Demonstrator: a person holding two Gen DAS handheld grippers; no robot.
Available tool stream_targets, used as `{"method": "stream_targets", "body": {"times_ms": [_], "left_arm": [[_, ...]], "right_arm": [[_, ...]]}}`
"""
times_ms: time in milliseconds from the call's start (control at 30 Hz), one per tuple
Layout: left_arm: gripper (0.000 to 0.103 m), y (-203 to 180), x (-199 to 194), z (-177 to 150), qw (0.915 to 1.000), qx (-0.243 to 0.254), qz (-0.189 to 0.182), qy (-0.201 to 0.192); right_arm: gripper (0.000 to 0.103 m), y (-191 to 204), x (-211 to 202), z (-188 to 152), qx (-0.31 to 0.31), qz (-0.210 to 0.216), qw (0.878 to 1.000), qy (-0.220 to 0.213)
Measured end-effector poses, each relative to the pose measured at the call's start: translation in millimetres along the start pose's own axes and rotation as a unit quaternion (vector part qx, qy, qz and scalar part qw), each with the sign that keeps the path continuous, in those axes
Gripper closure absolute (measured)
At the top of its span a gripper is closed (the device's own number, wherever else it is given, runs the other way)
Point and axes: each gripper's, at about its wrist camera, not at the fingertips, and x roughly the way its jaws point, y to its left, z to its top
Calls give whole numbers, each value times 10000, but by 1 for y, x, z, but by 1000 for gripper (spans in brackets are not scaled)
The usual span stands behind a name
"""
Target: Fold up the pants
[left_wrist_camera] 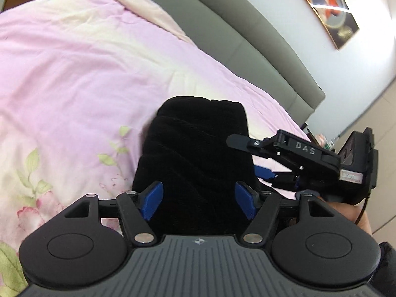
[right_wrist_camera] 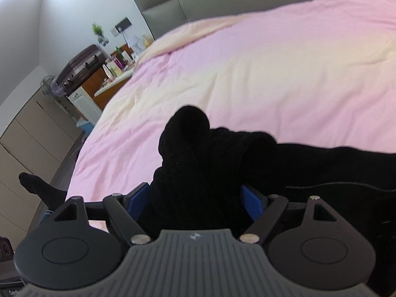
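Both claws, the left gripper [left_wrist_camera: 198, 201] and the right gripper [right_wrist_camera: 195, 204], stood wide apart around the black pants [left_wrist_camera: 198, 158], gripping nothing, and the bundle on the pink quilt [left_wrist_camera: 74, 74] looked liable to spring unfolded if a withdrawing pad snagged it.

Before you, bed [right_wrist_camera: 272, 57] under pink quilt, grey headboard [left_wrist_camera: 247, 37], white wall [right_wrist_camera: 74, 12], framed picture [left_wrist_camera: 326, 5], cluttered nightstand [right_wrist_camera: 109, 74], beige cabinets [right_wrist_camera: 29, 133].

One marking is readable — "DAS", in pale letters on the right gripper [left_wrist_camera: 243, 158].
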Motion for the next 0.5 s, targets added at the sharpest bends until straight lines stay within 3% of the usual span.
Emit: {"method": "stream_targets", "body": {"times_ms": [133,167,200,267,300,400,500], "left_arm": [[26,7,0,2,9999,-126,24,-22],[26,7,1,2,9999,-120,47,-22],[26,7,2,2,9999,-122,67,-21],[26,8,3,1,9998,-155,99,-11],[26,9,1,0,9998,-178,122,-18],[26,12,-6,1,9993,-264,199,-180],[26,15,-15,6,9982,-399,137,-418]], "right_arm": [[29,-1,19,-4,211,-306,9991,189],[34,-2,20,-6,284,-234,9992,147],[50,-3,20,-7,335,-118,9993,147],[56,-1,17,-8,296,-141,9994,109],[64,0,15,-8,304,-94,9994,122],[82,-14,2,-4,1238,606,9902,224],[83,-34,-20,-6,2525,1679,9529,82]]}}
